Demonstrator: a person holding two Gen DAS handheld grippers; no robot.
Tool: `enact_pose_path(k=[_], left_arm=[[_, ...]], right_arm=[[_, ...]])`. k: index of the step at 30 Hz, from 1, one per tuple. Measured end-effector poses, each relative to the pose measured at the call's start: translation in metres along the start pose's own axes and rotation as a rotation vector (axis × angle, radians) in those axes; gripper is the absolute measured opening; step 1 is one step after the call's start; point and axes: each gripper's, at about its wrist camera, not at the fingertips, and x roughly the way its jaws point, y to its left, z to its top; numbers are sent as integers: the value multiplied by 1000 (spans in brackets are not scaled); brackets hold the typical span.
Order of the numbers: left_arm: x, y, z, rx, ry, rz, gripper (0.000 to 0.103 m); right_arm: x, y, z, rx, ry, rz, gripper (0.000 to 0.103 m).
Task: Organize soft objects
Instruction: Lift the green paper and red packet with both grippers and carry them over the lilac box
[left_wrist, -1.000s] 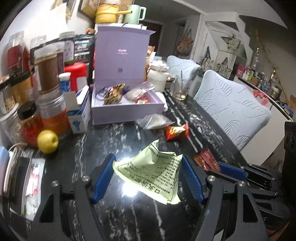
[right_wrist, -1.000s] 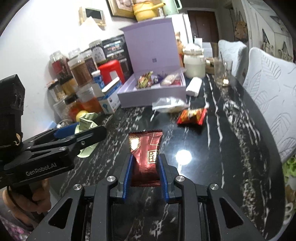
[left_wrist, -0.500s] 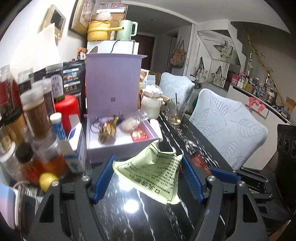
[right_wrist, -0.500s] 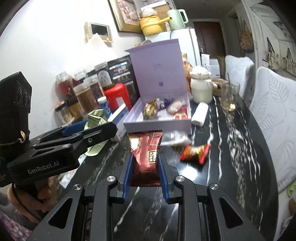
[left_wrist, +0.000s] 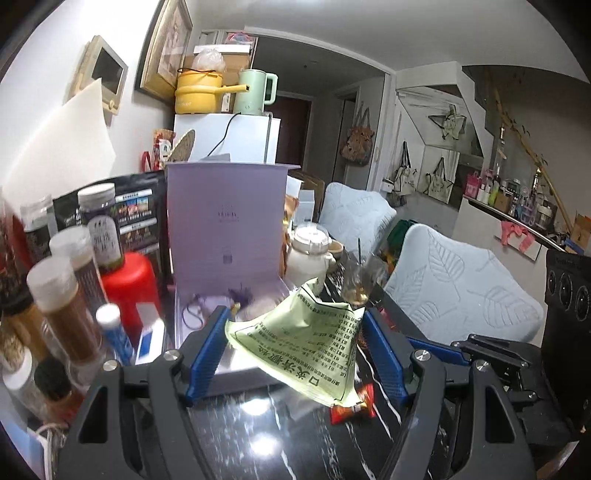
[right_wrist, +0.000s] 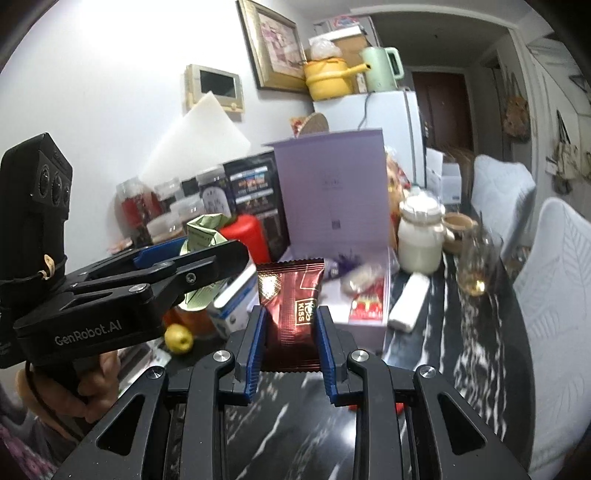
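My left gripper is shut on a pale green printed packet, held above the dark marble table in front of the open lilac box. In the right wrist view my right gripper is shut on a dark red foil snack packet, also lifted and facing the lilac box. Several wrapped snacks lie inside that box. The left gripper with its green packet shows at the left there, held by a hand. A red snack packet lies on the table.
Jars and bottles, a red canister and a small carton crowd the left of the box. A white lidded jar, a glass and a yellow lemon stand nearby. Padded chairs line the right edge.
Both grippers rose off the table and moved toward the lilac box, each carrying its packet. The view tilted up, so the box now looms closer.
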Motion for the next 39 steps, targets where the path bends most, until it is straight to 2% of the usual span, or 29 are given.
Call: enact_pose_path(k=[14, 26, 36, 39], left_arm=[[55, 27, 44, 10, -35, 26, 73], [99, 58, 73, -44, -67, 37, 72], [132, 81, 77, -70, -31, 64, 73], [143, 83, 75, -50, -6, 109, 73]], right_arm=[[57, -29, 59, -40, -34, 9, 27], [104, -48, 101, -86, -66, 7, 27], [141, -57, 116, -79, -75, 35, 27], [155, -62, 116, -66, -59, 31, 27]])
